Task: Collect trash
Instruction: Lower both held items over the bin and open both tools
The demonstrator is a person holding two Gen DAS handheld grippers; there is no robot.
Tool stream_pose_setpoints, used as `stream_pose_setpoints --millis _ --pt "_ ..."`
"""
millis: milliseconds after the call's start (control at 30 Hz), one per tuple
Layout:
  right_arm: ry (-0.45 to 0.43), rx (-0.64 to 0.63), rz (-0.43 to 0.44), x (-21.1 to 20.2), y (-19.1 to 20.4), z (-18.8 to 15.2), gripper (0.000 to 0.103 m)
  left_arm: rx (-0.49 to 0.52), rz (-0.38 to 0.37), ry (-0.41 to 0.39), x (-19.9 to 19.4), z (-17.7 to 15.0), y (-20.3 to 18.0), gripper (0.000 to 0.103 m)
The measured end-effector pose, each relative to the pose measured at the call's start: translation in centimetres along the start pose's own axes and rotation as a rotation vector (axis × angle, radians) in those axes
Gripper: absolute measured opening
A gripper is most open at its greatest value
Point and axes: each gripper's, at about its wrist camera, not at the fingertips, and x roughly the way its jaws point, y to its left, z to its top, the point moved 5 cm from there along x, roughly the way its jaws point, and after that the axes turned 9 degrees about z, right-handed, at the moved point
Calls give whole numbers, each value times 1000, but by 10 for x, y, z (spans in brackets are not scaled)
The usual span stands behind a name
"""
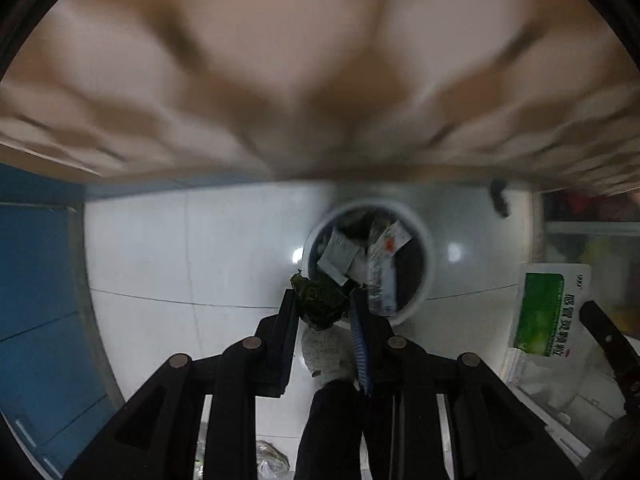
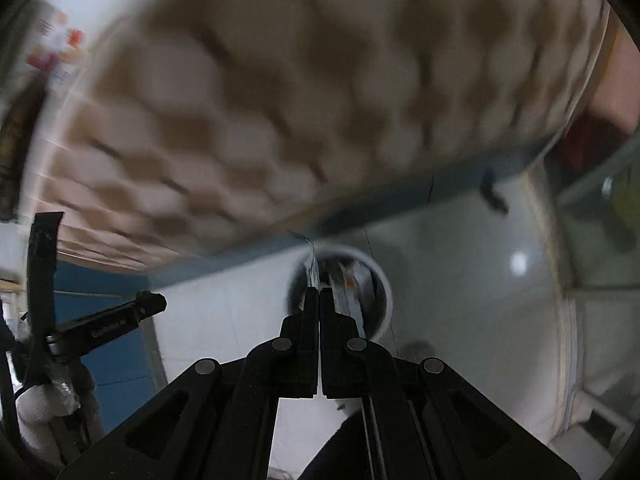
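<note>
Left tongs (image 1: 325, 300) clamped on a dark green crumpled wrapper (image 1: 318, 300), held above the near rim of the white trash bin (image 1: 420, 280) on the tiled floor (image 1: 160, 260). Bin already holds several packets and wrappers. Right tongs (image 2: 319, 294) pinched on a thin clear plastic scrap (image 2: 312, 268), tip over the left rim of the same bin (image 2: 384, 280). In the left wrist view a green-and-white medicine packet (image 1: 540, 312) shows at right, in front of the right tool. Blurred tan patterned surface (image 1: 320, 60) fills the top of both views; can't tell what it is.
</note>
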Motion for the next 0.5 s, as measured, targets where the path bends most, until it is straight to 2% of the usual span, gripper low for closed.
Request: stream_pose_setpoints --millis 167,267,367,400,433,467,500 --pt "68 15 -39 146 -73 -28 0 21 -36 92 144 -4 -38 23" --pt "115 14 -55 222 -108 -45 0 43 -72 125 202 -11 -53 25" --pt "160 -8 -61 272 -125 -57 0 48 -60 139 234 -14 -60 32" --pt "182 -13 -65 284 -128 -60 0 42 -67 143 239 -14 -60 45" --pt "197 -7 -68 295 -132 -65 1 31 -72 139 241 -15 -59 74" --pt "209 -7 -71 302 -132 -65 2 21 -65 129 239 -15 -57 89" --pt "227 -12 -87 307 -132 -67 6 10 -56 119 238 -16 -54 100"
